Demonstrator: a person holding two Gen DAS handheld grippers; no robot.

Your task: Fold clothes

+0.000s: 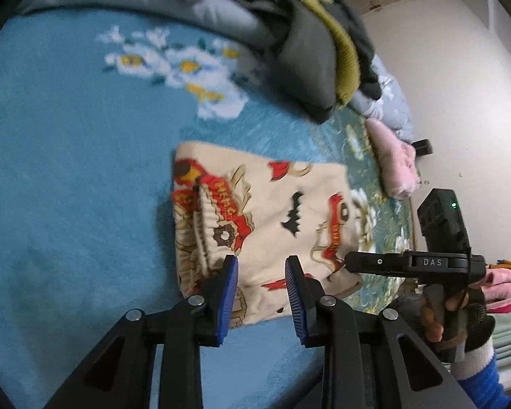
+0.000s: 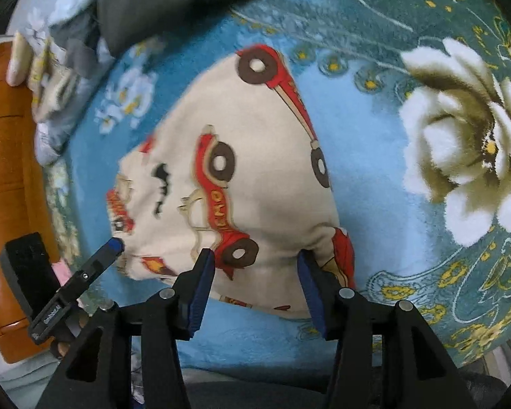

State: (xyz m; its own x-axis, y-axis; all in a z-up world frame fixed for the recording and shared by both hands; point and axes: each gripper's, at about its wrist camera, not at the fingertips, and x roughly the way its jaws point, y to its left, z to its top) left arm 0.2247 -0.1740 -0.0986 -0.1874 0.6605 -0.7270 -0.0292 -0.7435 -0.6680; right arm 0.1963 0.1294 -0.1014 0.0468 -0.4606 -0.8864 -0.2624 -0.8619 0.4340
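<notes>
Folded cream car-print garment [image 2: 242, 170] lies on blue floral blanket [image 2: 374, 156]. Right gripper [image 2: 255, 272] over its near edge, jaws apart, nothing pinched. Left gripper [image 2: 114, 246] tip at garment's left edge.

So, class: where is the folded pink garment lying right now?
In the left wrist view, the folded pink garment lies at the right edge of the blue flowered blanket, beyond the cream car-print garment and just below the dark clothes pile.

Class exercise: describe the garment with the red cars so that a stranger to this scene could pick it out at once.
Start at the blue flowered blanket covering the bed. In its middle, just ahead of both claws, lies a folded cream garment. Only it carries red cartoon cars; the heaped clothes behind are plain grey and mustard, and the folded piece beside it is pink.
</notes>
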